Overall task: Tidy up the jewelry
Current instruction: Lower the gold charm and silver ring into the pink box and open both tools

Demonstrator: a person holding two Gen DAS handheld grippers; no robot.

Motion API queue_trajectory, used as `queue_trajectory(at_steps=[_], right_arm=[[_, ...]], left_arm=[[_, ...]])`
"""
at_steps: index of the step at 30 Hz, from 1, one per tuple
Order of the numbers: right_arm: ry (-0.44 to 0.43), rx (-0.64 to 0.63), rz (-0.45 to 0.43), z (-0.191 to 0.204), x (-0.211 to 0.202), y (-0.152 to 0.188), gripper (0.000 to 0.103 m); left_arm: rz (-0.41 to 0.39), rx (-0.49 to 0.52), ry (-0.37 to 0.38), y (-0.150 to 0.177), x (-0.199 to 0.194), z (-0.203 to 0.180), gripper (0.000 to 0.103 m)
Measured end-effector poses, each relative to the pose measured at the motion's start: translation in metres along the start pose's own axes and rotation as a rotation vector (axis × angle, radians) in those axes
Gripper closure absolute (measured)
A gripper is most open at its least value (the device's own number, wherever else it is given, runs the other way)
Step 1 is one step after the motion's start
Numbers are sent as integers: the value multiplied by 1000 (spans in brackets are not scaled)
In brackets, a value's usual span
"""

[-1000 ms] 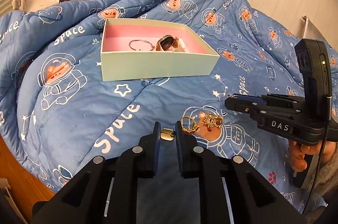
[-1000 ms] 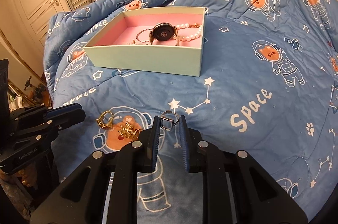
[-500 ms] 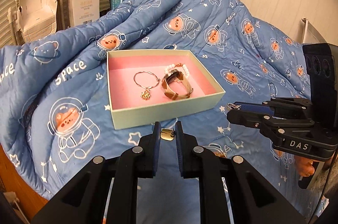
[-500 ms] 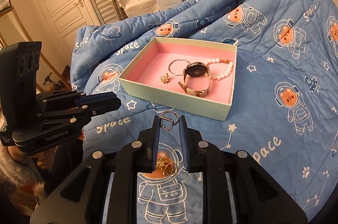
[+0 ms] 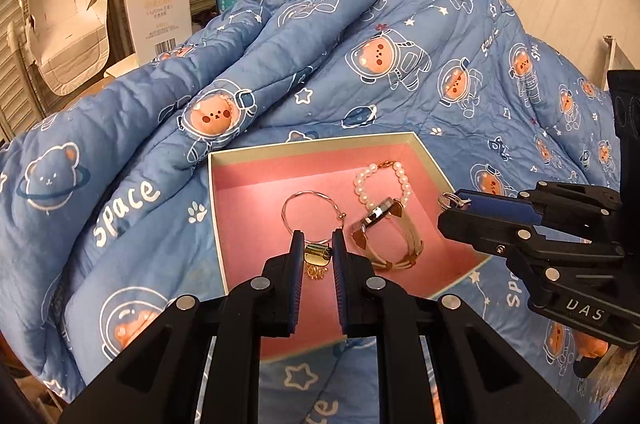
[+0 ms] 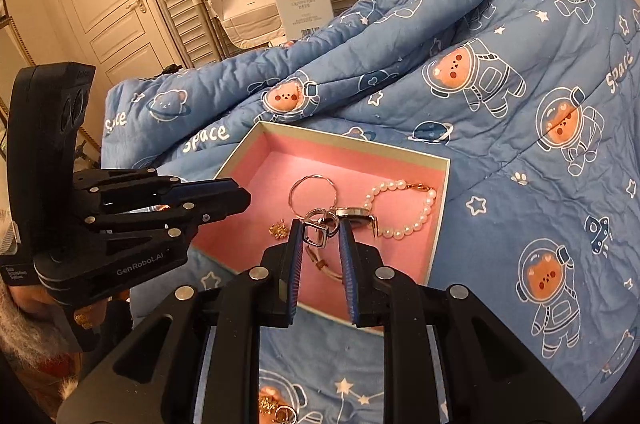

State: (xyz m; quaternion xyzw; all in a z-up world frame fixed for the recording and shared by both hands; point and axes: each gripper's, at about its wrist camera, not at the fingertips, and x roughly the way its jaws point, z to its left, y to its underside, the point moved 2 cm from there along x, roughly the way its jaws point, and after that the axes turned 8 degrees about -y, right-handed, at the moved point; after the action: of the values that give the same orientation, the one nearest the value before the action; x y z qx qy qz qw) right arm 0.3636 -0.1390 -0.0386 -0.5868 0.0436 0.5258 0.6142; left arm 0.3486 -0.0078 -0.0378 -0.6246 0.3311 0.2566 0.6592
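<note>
Left wrist view: the left tongs (image 5: 316, 250) pinch a small gold clasp piece (image 5: 316, 251) over the pink-lined box (image 5: 320, 145), poised, I judge, to drop it in. Inside the box lie a thin hoop bangle (image 5: 310, 214), a pearl bracelet (image 5: 384, 180) and a watch (image 5: 380, 218). The right tongs (image 5: 450, 208) reach in from the side, gripping a silver ring piece.

Right wrist view: the right tongs (image 6: 320, 232) clamp the silver ring piece (image 6: 318, 226) above the same box, which rests on the blue quilted bed (image 6: 520, 128); more gold jewelry (image 6: 276, 408) lies on the quilt below, not yet boxed
</note>
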Motion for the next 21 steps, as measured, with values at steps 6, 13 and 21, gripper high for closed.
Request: queue_trajectory(at_steps=[6, 13, 21], right_arm=[[24, 83, 37, -20, 27, -21, 84], [74, 128, 92, -37, 60, -35, 84], [86, 145, 143, -43, 84, -38, 84]], left_arm=[[47, 44, -35, -10, 28, -5, 90], [94, 88, -63, -11, 51, -9, 89], [113, 89, -57, -11, 62, -11, 89]])
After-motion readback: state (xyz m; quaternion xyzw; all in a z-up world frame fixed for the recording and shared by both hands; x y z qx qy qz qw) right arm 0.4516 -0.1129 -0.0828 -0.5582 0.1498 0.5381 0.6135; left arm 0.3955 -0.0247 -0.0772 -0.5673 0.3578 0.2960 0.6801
